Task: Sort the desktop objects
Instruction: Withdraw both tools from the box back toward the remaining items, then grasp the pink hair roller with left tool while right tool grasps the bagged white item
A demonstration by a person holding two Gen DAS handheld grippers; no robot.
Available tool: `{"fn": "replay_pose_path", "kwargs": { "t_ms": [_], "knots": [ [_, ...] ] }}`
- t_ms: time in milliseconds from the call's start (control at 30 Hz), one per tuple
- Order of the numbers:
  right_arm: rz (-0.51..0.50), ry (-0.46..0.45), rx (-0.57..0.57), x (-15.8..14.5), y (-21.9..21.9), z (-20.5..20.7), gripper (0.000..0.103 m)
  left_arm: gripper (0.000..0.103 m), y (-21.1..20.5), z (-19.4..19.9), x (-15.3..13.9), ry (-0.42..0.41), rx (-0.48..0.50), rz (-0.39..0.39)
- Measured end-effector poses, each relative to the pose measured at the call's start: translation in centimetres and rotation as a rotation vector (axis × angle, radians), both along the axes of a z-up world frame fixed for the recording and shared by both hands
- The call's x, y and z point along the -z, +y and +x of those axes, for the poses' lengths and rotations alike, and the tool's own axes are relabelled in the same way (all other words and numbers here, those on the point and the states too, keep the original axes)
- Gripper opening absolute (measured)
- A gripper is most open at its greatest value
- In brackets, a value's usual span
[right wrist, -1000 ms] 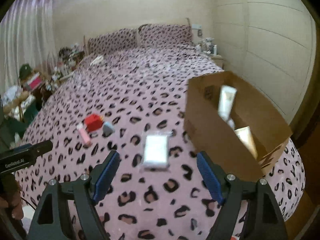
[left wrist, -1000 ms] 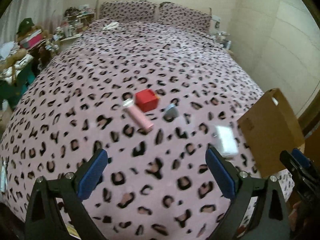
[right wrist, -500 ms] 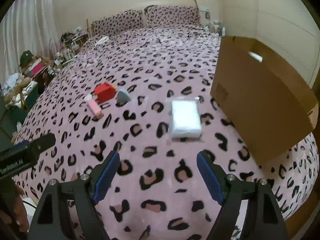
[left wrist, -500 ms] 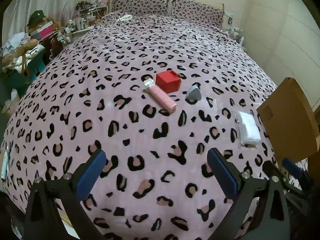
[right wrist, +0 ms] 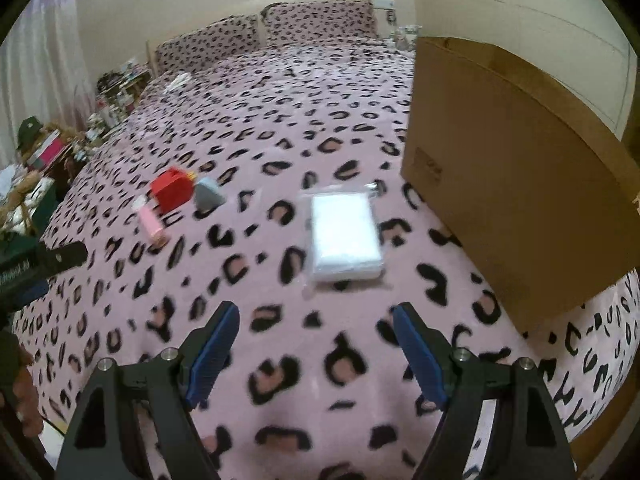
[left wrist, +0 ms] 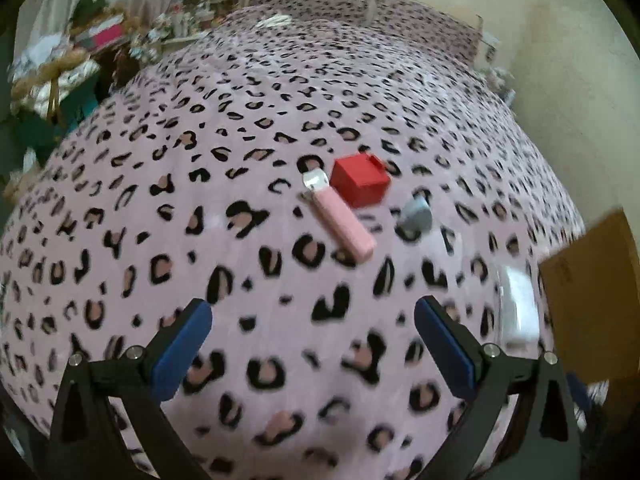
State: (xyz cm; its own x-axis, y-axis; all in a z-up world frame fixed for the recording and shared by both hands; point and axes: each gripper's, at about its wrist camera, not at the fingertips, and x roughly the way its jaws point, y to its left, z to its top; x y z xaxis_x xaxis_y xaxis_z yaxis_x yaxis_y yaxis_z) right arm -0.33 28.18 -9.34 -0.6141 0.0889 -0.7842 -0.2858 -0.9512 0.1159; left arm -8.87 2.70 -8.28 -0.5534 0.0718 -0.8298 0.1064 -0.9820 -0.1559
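Observation:
On the leopard-print bed lie a red box [left wrist: 360,184], a pink tube [left wrist: 340,220] with a white cap, a grey wedge [left wrist: 414,216] and a white packet [right wrist: 344,232] in clear wrap. My left gripper [left wrist: 314,336] is open and empty, short of the pink tube. My right gripper [right wrist: 316,340] is open and empty, just short of the white packet. The red box [right wrist: 172,190], pink tube [right wrist: 152,224] and grey wedge [right wrist: 208,196] show at the left of the right wrist view. The packet [left wrist: 516,304] is at the right in the left wrist view.
A brown cardboard box [right wrist: 516,176] stands on the bed's right side, close to the white packet; it also shows in the left wrist view [left wrist: 592,292]. Cluttered shelves [left wrist: 80,52] line the left of the bed. Pillows [right wrist: 320,24] lie at the head.
Both grippers have moved forward and lower toward the bed. The pink tube and red box loom larger to the left gripper, the white packet larger to the right one. Nothing was grasped.

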Motion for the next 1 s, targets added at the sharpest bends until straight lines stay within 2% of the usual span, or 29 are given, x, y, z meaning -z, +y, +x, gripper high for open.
{"fn": "replay_pose_path", "kwargs": {
  "t_ms": [100, 300, 433, 567, 733, 867, 1000],
  "knots": [
    [-0.013, -0.015, 0.021, 0.9, 1.5, -1.8, 0.082, 0.102, -0.1, -3.4, 1.2, -0.035, -0.034, 0.045],
    [-0.05, -0.042, 0.044, 2.8, 3.5, -5.2, 0.082, 0.102, 1.5, -9.5, 4.4, -0.114, -0.056, -0.007],
    [-0.063, -0.06, 0.057, 4.0, 4.3, -6.8, 0.082, 0.102, 1.9, -12.0, 7.1, -0.167, -0.079, 0.016],
    [-0.066, -0.08, 0.075, 5.1, 5.2, -8.3, 0.082, 0.102, 1.8, -13.3, 9.1, -0.204, -0.103, 0.043],
    [-0.169, -0.109, 0.088, 7.2, 6.3, -9.6, 0.082, 0.101, 2.1, -13.9, 10.6, -0.213, -0.11, 0.028],
    [-0.174, -0.105, 0.096, 8.0, 6.1, -9.8, 0.084, 0.099, 2.5, -13.7, 10.9, -0.194, -0.089, -0.004],
    [-0.166, -0.111, 0.09, 8.6, 5.8, -10.0, 0.084, 0.09, 3.1, -13.4, 10.9, -0.19, -0.05, -0.06]
  ]
}}
